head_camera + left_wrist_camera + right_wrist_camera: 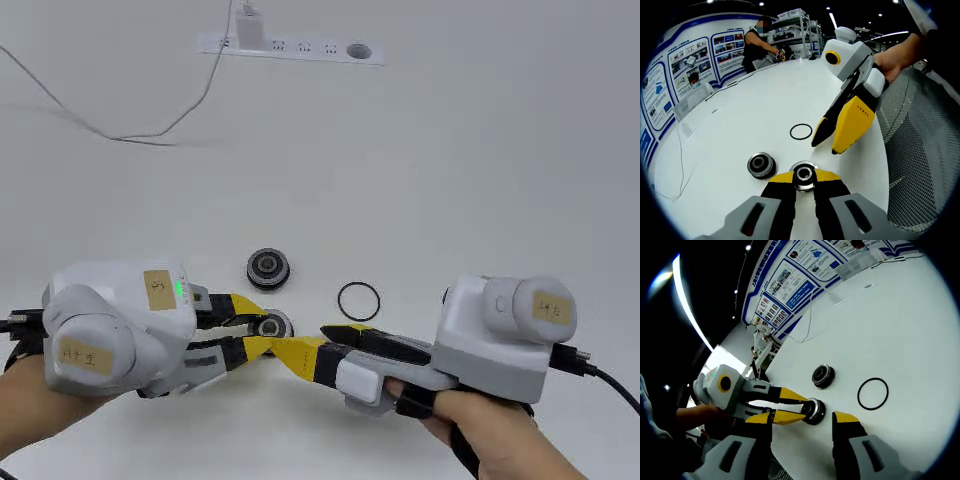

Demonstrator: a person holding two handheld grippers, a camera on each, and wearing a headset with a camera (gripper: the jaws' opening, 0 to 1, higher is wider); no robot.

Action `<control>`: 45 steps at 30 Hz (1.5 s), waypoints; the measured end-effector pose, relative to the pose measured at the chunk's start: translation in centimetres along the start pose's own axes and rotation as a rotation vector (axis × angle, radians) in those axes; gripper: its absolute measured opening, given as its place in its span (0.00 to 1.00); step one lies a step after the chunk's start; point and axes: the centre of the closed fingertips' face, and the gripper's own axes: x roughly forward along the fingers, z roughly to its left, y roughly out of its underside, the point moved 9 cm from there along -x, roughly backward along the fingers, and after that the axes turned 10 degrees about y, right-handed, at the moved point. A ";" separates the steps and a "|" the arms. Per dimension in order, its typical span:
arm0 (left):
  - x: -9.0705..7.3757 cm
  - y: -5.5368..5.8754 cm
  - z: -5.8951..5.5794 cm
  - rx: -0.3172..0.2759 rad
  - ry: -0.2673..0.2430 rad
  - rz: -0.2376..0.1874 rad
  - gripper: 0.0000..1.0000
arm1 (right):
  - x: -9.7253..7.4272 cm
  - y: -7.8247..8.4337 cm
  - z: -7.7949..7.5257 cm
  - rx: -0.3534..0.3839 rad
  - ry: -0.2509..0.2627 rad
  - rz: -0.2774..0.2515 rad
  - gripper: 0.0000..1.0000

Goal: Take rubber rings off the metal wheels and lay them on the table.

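My left gripper (262, 326) (804, 178) is shut on a small metal wheel (273, 324) (804, 172) (814, 409), whose rim looks silver in the left gripper view. My right gripper (300, 338) (826, 148) (805, 417) points at that wheel from the right, with its jaws open and just short of it. A second wheel (268, 268) (761, 165) (822, 375) with a black rubber ring around it lies on the table just behind. A loose black rubber ring (338, 300) (790, 132) (858, 394) lies flat to its right.
The white table (450, 180) stretches far back. A power strip (290, 46) with a white cable (150, 135) lies at its far edge. In the left gripper view a person (760, 42) stands beyond the table, and the table's edge (885, 150) runs close on the right.
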 end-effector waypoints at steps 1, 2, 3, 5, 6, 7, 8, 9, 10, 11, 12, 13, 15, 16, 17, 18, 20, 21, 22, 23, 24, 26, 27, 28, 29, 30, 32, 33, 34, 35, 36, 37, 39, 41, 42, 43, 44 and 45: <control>0.0 0.0 0.0 -0.005 -0.003 -0.002 0.14 | 0.2 -0.1 0.1 0.014 -0.004 -0.003 0.51; 0.0 0.0 0.0 -0.009 -0.004 -0.005 0.14 | 0.4 -0.1 0.1 0.026 -0.006 -0.002 0.52; 0.0 0.0 0.0 -0.012 -0.005 -0.007 0.14 | 0.6 0.0 0.1 0.040 -0.012 0.003 0.53; 0.0 0.0 0.0 -0.016 -0.005 -0.008 0.13 | 0.9 0.0 0.1 0.046 -0.014 0.010 0.55; 0.0 0.0 0.0 -0.015 -0.005 -0.008 0.13 | 1.1 0.0 0.2 0.051 -0.016 0.017 0.57; 0.0 0.0 0.0 -0.015 -0.004 -0.007 0.13 | 1.2 0.0 0.2 0.054 -0.018 0.021 0.59; 0.0 0.0 0.0 -0.012 -0.002 -0.005 0.13 | 1.4 0.0 0.4 0.057 -0.021 0.024 0.60; 0.0 0.0 0.0 -0.007 0.000 -0.004 0.13 | 1.4 0.0 0.5 0.058 -0.025 0.026 0.60; 0.0 0.0 0.0 -0.006 0.001 -0.003 0.13 | 1.5 -0.1 0.6 0.059 -0.028 0.028 0.61; 0.0 0.0 0.0 -0.002 0.003 -0.002 0.13 | 1.6 -0.1 0.7 0.061 -0.030 0.029 0.61; 0.0 0.0 0.1 0.001 0.004 -0.002 0.13 | 1.7 -0.2 0.8 0.066 -0.032 0.031 0.62; 0.0 0.0 0.1 0.000 0.004 -0.004 0.13 | 1.9 -0.3 0.8 0.071 -0.034 0.037 0.62; 0.0 0.1 0.1 0.001 0.004 -0.006 0.13 | 2.0 -0.3 0.9 0.072 -0.032 0.042 0.62; 0.0 0.1 0.0 0.001 0.004 -0.007 0.13 | 2.1 -0.3 0.9 0.062 -0.032 0.049 0.62; 0.0 0.1 0.1 0.001 0.005 -0.007 0.13 | 2.1 -0.3 1.0 0.054 -0.035 0.055 0.62; 0.0 0.1 0.1 0.002 0.005 -0.007 0.13 | 2.2 -0.3 1.1 0.055 -0.035 0.058 0.63; 0.0 0.1 0.1 0.004 0.008 -0.008 0.13 | 2.3 -0.2 1.0 0.060 -0.034 0.069 0.62; 0.0 0.1 0.1 0.005 0.009 -0.008 0.13 | 2.4 -0.2 1.0 0.062 -0.032 0.072 0.62; 0.0 0.1 0.1 0.005 0.009 -0.008 0.13 | 2.4 -0.3 1.0 0.062 -0.031 0.073 0.62; 0.0 0.1 0.1 0.006 0.010 -0.008 0.13 | 2.5 -0.3 1.1 0.062 -0.031 0.077 0.62; 0.0 0.1 0.1 0.007 0.010 -0.008 0.13 | 2.5 -0.3 1.1 0.063 -0.034 0.082 0.62; 0.0 0.1 0.1 0.007 0.011 -0.009 0.13 | 2.6 -0.2 1.2 0.065 -0.034 0.086 0.62; 0.0 0.1 0.1 0.007 0.011 -0.010 0.13 | 2.5 -0.2 1.3 0.066 -0.035 0.094 0.62; 0.0 0.1 0.1 0.007 0.012 -0.010 0.13 | 2.5 -0.2 1.2 0.073 -0.035 0.097 0.62; 0.0 0.1 0.1 0.008 0.012 -0.010 0.13 | 2.5 -0.3 1.2 0.085 -0.036 0.099 0.62; 0.0 0.1 0.1 0.008 0.012 -0.010 0.13 | 2.5 -0.3 1.2 0.095 -0.037 0.099 0.62; 0.0 0.1 0.1 0.007 0.012 -0.011 0.13 | 2.4 -0.3 1.2 0.101 -0.039 0.100 0.61; 0.0 0.1 0.1 0.007 0.012 -0.010 0.13 | 2.3 -0.2 1.3 0.102 -0.046 0.107 0.60; 0.0 0.1 0.1 0.007 0.012 -0.010 0.13 | 2.3 -0.2 1.4 0.110 -0.056 0.113 0.58; 0.0 0.1 0.1 0.008 0.012 -0.010 0.13 | 2.3 -0.2 1.4 0.116 -0.053 0.111 0.58; 0.0 0.1 0.0 0.007 0.012 -0.010 0.13 | 2.2 -0.2 1.4 0.114 -0.054 0.110 0.58; 0.0 0.1 0.0 0.007 0.013 -0.010 0.13 | 2.2 -0.2 1.4 0.112 -0.055 0.111 0.58; 0.0 0.1 0.0 0.008 0.013 -0.009 0.13 | 2.2 -0.2 1.4 0.116 -0.056 0.112 0.58; 0.0 0.1 0.0 0.008 0.013 -0.009 0.13 | 2.1 -0.1 1.3 0.129 -0.063 0.120 0.58; 0.0 0.1 0.0 0.008 0.013 -0.008 0.13 | 2.1 -0.1 1.3 0.139 -0.066 0.122 0.57; 0.0 0.1 0.0 0.009 0.014 -0.008 0.13 | 2.0 0.0 1.2 0.157 -0.071 0.128 0.57; 0.0 0.1 0.0 0.009 0.014 -0.007 0.13 | 2.0 0.1 1.2 0.163 -0.072 0.131 0.56; 0.0 0.1 0.0 0.009 0.014 -0.007 0.13 | 2.0 0.2 1.1 0.165 -0.073 0.132 0.56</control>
